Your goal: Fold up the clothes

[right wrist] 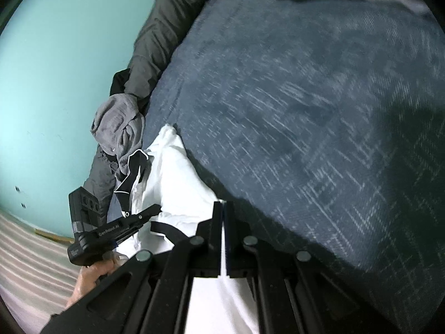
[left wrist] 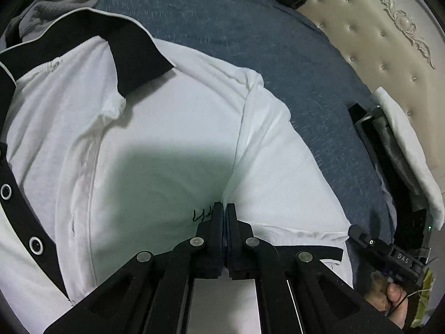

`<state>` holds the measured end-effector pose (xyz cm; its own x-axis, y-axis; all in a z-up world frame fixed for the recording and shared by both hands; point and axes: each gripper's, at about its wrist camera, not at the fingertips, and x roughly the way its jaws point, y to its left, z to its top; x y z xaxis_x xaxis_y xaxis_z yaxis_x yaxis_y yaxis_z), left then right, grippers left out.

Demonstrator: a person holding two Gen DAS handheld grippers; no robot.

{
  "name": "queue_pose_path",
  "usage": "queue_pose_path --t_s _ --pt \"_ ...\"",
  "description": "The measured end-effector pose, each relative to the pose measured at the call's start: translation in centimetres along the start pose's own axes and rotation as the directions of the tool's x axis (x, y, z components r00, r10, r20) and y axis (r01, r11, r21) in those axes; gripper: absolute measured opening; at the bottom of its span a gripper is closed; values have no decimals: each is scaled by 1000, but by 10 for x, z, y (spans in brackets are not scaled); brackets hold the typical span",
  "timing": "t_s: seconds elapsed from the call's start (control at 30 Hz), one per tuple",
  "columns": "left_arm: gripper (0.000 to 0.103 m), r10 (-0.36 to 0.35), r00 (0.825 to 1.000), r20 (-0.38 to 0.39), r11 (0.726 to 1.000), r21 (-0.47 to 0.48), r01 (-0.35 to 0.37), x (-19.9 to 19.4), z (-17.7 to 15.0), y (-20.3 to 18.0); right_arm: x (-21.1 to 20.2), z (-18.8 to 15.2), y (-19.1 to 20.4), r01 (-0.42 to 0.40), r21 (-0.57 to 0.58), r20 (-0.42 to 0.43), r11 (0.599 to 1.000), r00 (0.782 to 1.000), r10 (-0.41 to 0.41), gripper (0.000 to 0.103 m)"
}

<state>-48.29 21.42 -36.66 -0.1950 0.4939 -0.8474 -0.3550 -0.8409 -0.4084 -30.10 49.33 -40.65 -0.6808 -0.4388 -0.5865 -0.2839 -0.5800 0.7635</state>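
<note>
The blue bedspread (left wrist: 222, 27), a coarse weave flecked with pale threads, fills most of what I see, though its far edge is cut off in both of my cameras and blurs toward the right in the right wrist view. On it lies the white polo shirt (left wrist: 155, 128), soft and slightly creased, front up, its black collar (left wrist: 139, 55) piped in white toward the far left and a black placket with metal snaps (left wrist: 36, 245) running off the near left edge; its lower body is hidden under my tools. Beyond the collar, a heap of grey clothes (left wrist: 41, 8) is only partly in frame. At the right stands a cream tufted headboard (left wrist: 375, 41) with a carved scroll. My left gripper (left wrist: 224, 208) is closed, fingers pressed together over the shirt's chest beside the sleeve seam; whether they pinch cloth I cannot tell. My right gripper (right wrist: 223, 207) is closed too, at the shirt's right edge where white fabric meets bedspread, any fold between its fingers hidden.
</note>
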Motion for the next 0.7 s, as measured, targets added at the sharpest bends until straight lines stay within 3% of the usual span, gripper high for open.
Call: queue_pose_path --t_s 0.1,0.17,0.2,0.37,0.43,0.57,0.7 --pt "9 39 999 26 999 14 -39 -8 -1 -5 3 1 -2 -2 13 -10 1000 1000 2 1" --pt "39 66 996 62 997 37 -69 -18 -3 -12 3 2 -1 2 17 -12 1000 1000 -2 3" --pt "43 80 994 80 995 49 -84 -24 -5 -15 3 3 -1 7 19 -11 1000 1000 -7 3" --pt "43 97 987 130 988 107 -111 -42 -19 -33 -13 6 3 44 21 54 999 997 -45 4" --pt "43 91 989 120 986 127 -106 -38 -24 -37 -18 8 14 13 -16 65 1000 998 -12 4" --pt "43 107 990 86 981 154 -120 -21 -30 -42 -10 4 31 -75 -59 20 995 997 76 4" --pt "43 127 990 60 979 155 -135 -6 -42 -34 14 -9 32 -80 -66 -72 995 995 75 4"
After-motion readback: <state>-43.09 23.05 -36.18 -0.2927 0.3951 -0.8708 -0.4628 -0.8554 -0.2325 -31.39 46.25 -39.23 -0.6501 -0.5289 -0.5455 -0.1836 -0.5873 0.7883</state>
